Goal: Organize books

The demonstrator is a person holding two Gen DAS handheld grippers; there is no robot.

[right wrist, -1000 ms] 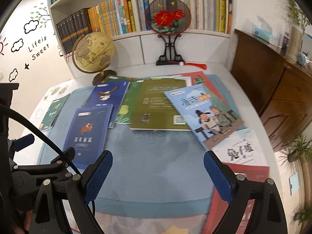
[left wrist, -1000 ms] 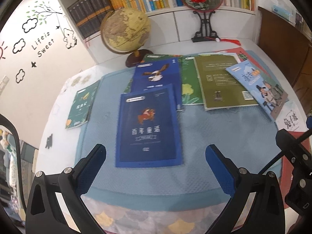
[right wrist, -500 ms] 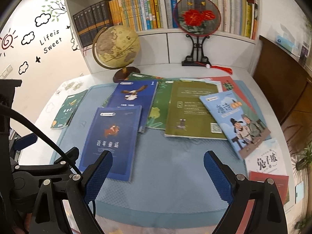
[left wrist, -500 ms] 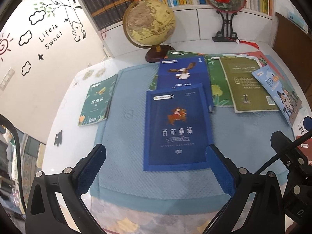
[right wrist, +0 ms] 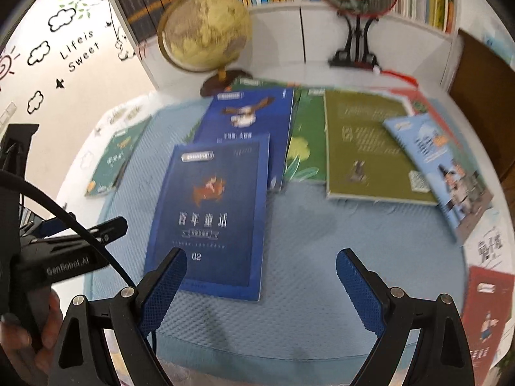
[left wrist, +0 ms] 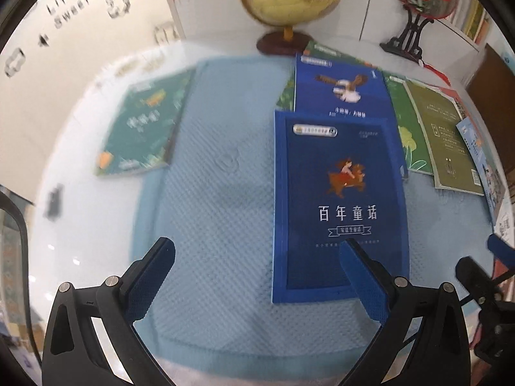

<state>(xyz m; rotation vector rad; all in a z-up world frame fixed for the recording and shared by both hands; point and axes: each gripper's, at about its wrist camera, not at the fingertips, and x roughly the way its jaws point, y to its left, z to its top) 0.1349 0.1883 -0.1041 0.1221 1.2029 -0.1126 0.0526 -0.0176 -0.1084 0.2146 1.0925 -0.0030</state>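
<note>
Both sets of jaws stand wide apart and hold nothing. Left gripper (left wrist: pixel 257 276): the dark blue book (left wrist: pixel 338 206) lies flat on the blue mat (left wrist: pixel 209 199), its near edge under the right-hand jaw, probably the first pick. Right gripper (right wrist: pixel 262 281): the same book is ahead of the left-hand jaw. Overlapped books beyond are part hidden, their titles blurred.

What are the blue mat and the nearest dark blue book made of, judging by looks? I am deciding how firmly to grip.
The blue mat looks like soft woven or quilted cloth, matte: a dimpled grid texture and a rounded stitched edge. The dark blue book seems a thin paperback with a smooth, printed card cover lying flat; blur hides whether it is glossy.
</note>
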